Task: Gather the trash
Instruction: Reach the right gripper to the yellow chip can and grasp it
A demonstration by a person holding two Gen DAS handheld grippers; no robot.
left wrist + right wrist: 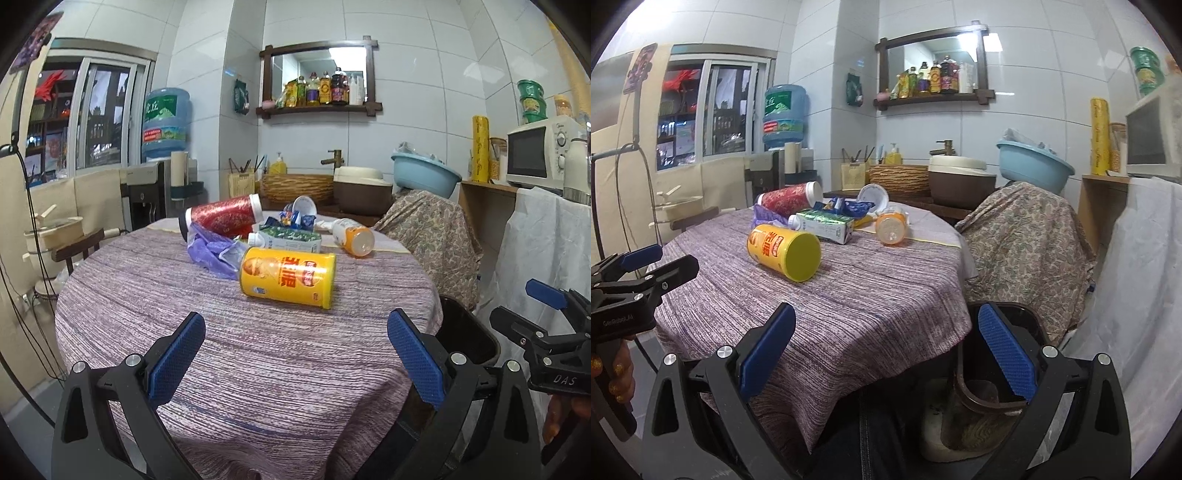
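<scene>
A yellow chip can (288, 277) (785, 250) lies on its side on the round table (258, 362) (868, 288). Behind it lie a red can (221, 218) (786, 198), a purple plastic bag (212, 251), a green-white carton (288, 238) (823, 224), blue wrappers (295, 218) (849, 206), a white cup (304, 206) (873, 195) and an orange bottle (352, 236) (892, 226). My left gripper (295, 332) is open and empty, short of the yellow can. My right gripper (886, 328) is open and empty at the table's right edge, above a dark bin (1015, 321) (465, 332).
A chair draped in patterned cloth (432, 236) (1027, 251) stands right of the table. A blue basin (424, 173), a brown pot (362, 188) and a woven basket (297, 186) sit at the back. A microwave (539, 155) stands on the right, a water dispenser (164, 122) on the left.
</scene>
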